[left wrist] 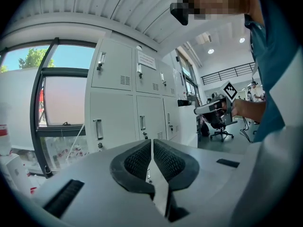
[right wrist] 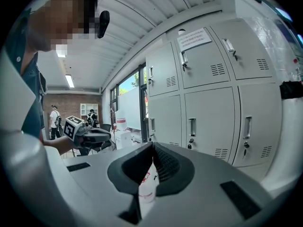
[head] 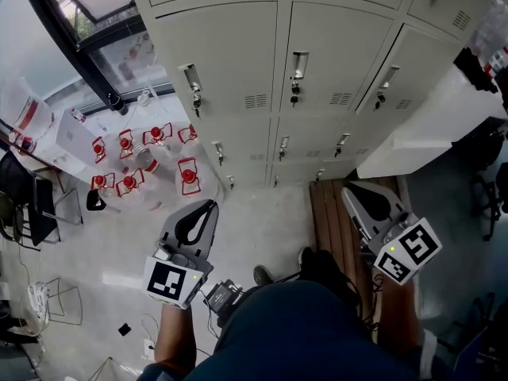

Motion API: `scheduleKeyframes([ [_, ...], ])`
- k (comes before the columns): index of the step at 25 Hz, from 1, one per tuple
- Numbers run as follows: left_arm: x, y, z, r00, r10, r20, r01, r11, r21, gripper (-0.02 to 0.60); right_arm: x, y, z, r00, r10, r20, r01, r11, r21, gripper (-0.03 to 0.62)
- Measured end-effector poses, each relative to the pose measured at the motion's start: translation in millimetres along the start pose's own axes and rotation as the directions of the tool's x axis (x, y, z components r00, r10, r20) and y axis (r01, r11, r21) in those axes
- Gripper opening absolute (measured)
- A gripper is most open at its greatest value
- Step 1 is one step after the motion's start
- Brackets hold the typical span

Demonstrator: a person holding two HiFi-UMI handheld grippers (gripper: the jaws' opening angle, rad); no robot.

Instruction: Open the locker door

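Facing a grey locker bank (head: 238, 54): several rows of doors, every one flush and shut as far as the views show. Can't tell which one is the target. Nearest candidate is the middle locker door (head: 333, 54), straight ahead in the head view and well apart from both grippers.

Left of the lockers: a large window (left wrist: 61, 103) with a dark frame. Right of the lockers in the head view: a white counter (head: 429, 129), butted against the end column. On the floor in front of the bottom row: a wooden slat bench (head: 329, 217), just beside the right tool in that view. On the floor to the left: a cluster of clear containers with red labels (head: 143, 161).

Holding the left gripper (head: 208, 206) low, nose toward the lockers. Jaws pressed together, nothing between the pads. Holding the right gripper (head: 351, 189) the same way: tips meeting, closed on itself, nothing clamped. Neither touching any door.

Small stuff on the doors: a recessed vertical handle (head: 298, 63) on each, a key (head: 294, 94) hanging just under the handle, vent slots (head: 255, 101) low on the panel. One paper notice (right wrist: 194, 39) stuck on an upper door, print unreadable.
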State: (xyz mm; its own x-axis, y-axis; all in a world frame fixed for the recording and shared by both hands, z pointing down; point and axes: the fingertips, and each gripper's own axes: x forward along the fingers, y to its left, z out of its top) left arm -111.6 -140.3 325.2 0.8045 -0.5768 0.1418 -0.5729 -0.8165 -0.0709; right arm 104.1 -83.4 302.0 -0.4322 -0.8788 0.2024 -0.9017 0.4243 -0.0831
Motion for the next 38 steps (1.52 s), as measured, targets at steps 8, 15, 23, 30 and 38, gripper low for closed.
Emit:
scheduleKeyframes([
  [8,3.0,32.6,-2.1,0.995,0.096,0.005,-0.096,0.995,-0.008,0.031,56.3,-13.6,3.5,0.995,0.101,-0.02,-0.101,0.995,-0.015,0.035],
  [15,11.7,69.1,-5.6,0.972,0.231,-0.036,-0.232,0.973,-0.008,0.031,115.9,-29.0,28.7,0.971,0.237,-0.017,-0.238,0.97,-0.049,0.035],
  [23,36.9,85.5,-3.9,0.957,0.288,-0.036,-0.289,0.957,-0.002,0.031,143.8,-46.2,29.5,0.951,0.307,-0.041,-0.309,0.95,-0.051,0.035],
  [30,64.3,102.1,-8.9,0.952,0.302,-0.047,-0.302,0.953,0.015,0.032,154.1,-67.4,19.0,0.945,0.317,-0.074,-0.321,0.947,-0.035,0.035],
  [38,97.0,128.5,-10.6,0.95,0.31,-0.045,-0.309,0.95,0.039,0.032,162.4,-88.6,6.9,0.945,0.312,-0.101,-0.315,0.949,-0.012,0.035],
])
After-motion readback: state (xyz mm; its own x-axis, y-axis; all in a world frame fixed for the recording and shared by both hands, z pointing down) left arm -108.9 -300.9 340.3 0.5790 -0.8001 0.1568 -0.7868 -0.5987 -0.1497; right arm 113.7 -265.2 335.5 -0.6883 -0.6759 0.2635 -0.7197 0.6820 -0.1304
